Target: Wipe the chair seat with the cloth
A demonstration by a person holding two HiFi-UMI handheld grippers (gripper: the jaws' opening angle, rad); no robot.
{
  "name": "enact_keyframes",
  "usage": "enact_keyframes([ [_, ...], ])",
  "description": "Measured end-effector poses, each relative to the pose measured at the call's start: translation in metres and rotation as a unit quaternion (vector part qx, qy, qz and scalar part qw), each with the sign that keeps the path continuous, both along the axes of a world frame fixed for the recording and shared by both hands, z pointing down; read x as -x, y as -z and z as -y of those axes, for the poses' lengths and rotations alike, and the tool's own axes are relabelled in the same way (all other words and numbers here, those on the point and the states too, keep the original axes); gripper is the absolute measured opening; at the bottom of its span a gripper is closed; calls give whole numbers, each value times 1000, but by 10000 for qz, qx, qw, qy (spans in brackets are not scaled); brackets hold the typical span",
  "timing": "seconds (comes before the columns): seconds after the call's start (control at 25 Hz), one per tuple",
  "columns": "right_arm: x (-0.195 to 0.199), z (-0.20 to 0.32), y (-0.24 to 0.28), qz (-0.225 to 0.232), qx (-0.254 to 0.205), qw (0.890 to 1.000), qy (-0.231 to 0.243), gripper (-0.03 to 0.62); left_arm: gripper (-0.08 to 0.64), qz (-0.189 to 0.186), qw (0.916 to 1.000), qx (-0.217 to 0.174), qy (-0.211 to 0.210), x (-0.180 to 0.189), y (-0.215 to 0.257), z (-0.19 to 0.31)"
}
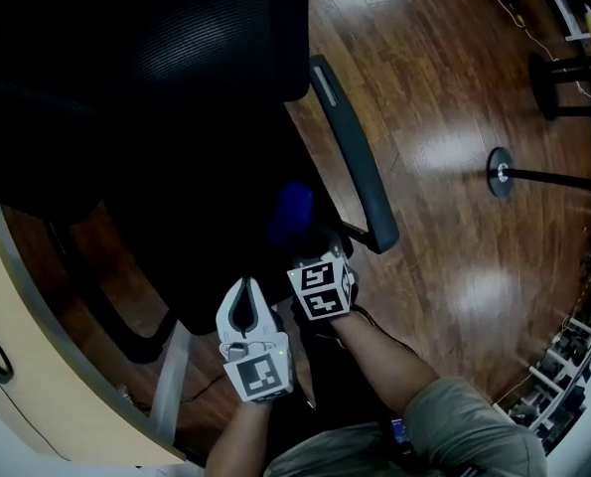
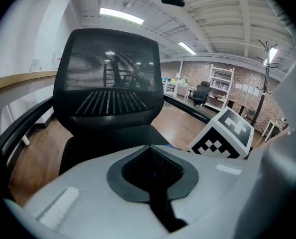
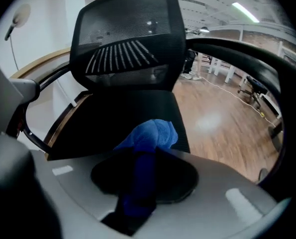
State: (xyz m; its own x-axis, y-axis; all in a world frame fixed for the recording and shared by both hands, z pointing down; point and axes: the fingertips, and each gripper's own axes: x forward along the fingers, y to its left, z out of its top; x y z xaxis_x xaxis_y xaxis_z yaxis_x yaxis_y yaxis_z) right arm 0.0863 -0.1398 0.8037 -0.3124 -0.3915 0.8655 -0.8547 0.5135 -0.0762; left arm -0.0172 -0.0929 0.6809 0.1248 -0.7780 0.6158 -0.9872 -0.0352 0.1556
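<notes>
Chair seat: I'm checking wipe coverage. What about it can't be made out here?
Head view: the chair seat is too dark to show dirt or wiped patches.
Right gripper view: its near part is hidden behind the right gripper and the cloth.
Whether the cloth touches it: no view shows.

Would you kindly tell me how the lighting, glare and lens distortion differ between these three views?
Head view: dim, the chair seat almost black, with white glare patches on the wooden floor. Left gripper view: bright ceiling lights, dark fisheye corners, the left gripper soft up close. Right gripper view: the blue cloth reads clearly; the armrest bows strongly.
</notes>
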Motion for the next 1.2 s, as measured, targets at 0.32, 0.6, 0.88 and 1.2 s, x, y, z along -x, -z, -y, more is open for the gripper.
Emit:
enact_keyframes([
  [0.32, -66, 1, -17, 105, 136, 9937, -1106, 107, 5, 93, 9994, 126, -297, -54, -16, 14],
  [0.6, -71, -5, -34, 92, 306, 9954, -898, 110, 5, 133, 9996, 229, -117, -69, -34, 18],
  [0.88, -58, -4, -11, 92, -122, 9985, -532, 110, 5, 185, 9993, 123, 303, -36, -23, 1],
  [1.2, 82, -64, 37, 687, -447, 9879, 1318, 110, 5, 471, 9874, 147, 1505, 77, -2, -83],
])
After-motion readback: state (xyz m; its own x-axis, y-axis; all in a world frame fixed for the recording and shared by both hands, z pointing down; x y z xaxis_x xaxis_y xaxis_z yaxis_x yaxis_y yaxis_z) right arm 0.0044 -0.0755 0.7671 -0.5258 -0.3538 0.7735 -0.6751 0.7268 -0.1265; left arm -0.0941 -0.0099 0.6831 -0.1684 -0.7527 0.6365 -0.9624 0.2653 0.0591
